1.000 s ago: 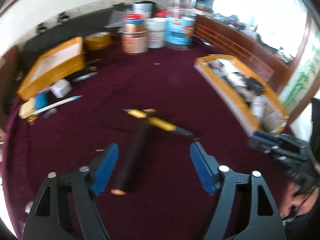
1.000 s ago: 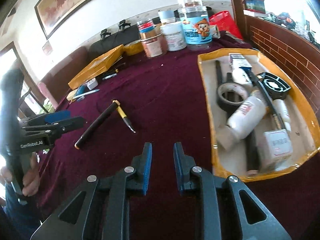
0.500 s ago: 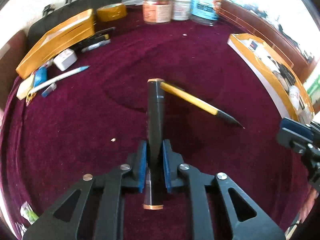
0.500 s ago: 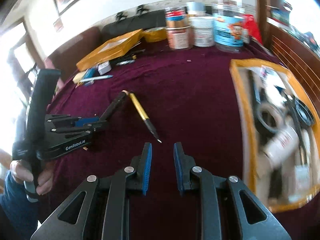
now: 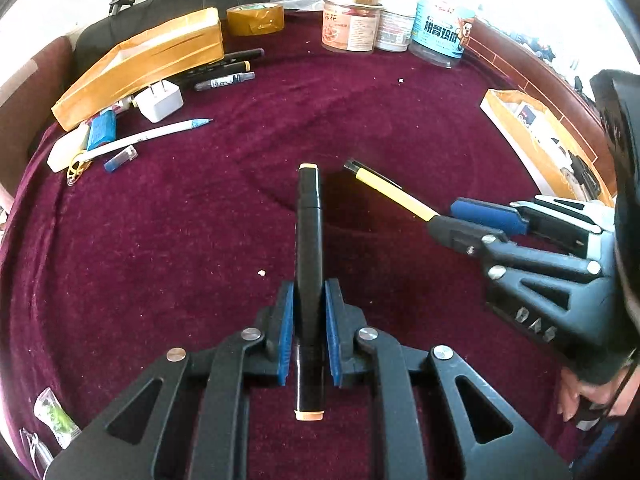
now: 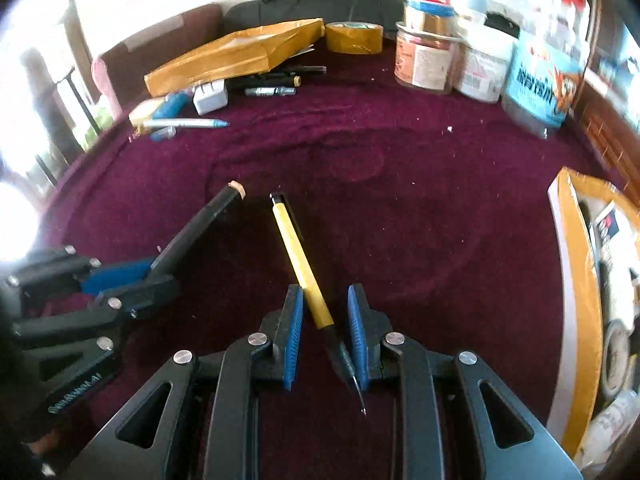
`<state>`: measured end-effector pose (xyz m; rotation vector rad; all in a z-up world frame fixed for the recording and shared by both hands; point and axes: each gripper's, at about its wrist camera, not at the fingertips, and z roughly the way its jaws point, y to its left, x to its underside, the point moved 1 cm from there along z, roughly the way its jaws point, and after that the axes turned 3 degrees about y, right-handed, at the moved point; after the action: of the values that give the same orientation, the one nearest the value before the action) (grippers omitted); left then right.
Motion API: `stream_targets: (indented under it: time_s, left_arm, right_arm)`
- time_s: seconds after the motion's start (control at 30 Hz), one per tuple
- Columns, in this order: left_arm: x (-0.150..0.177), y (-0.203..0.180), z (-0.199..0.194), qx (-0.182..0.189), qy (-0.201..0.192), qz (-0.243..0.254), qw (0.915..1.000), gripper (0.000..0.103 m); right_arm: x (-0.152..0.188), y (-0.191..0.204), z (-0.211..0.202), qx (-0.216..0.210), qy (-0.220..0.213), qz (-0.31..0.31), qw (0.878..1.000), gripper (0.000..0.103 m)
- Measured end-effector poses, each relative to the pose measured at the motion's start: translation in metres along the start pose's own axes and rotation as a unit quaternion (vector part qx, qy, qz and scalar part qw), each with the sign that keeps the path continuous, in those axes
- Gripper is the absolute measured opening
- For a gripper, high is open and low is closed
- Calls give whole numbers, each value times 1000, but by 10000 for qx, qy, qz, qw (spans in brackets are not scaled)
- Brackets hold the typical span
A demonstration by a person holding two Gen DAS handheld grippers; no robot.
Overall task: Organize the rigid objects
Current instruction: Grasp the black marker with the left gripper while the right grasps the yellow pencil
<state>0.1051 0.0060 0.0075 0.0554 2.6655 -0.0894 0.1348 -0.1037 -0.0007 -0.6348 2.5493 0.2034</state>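
The left gripper (image 5: 307, 328), spread a second ago, now pinches the black marker (image 5: 308, 264); the right gripper (image 6: 325, 330), jaws closing around the yellow pen (image 6: 302, 266), risks knocking it askew.

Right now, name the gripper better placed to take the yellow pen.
Right: the right gripper already straddles the yellow pen, closing; the left gripper is shut on the black marker.

Deep maroon cloth (image 5: 168, 248) over the worktop. Black marker (image 5: 308, 240) with tan end caps. Yellow pen (image 6: 302, 264) with black ends, beside the marker. Black left gripper (image 5: 308, 320) and right gripper (image 6: 326, 328), both with blue pads. Beyond the marker: white pen (image 5: 148, 136) tipped blue, yellow-brown tape roll (image 5: 256, 20), mustard tray (image 5: 140, 64).
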Motion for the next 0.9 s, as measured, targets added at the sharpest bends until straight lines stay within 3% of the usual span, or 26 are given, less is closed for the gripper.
stream_targets:
  time_s: [0.03, 0.17, 0.4, 0.9]
  left_arm:
    - [0, 0, 0, 6, -2, -25, 10000, 12]
    - [0, 0, -1, -37, -41, -50, 10000, 12]
    - [2, -3, 0, -149, -149, -51, 9998, 13]
    - [2, -4, -4, -151, -278, -67, 9995, 12]
  right_arm:
    - [0, 2, 0, 31, -19, -59, 10000, 11]
    - [9, 11, -2, 240, -316, -276, 9988, 10]
    - [12, 0, -10, -302, -399, 21, 9987, 7]
    - [12, -7, -13, -586, -445, 242, 9970, 7]
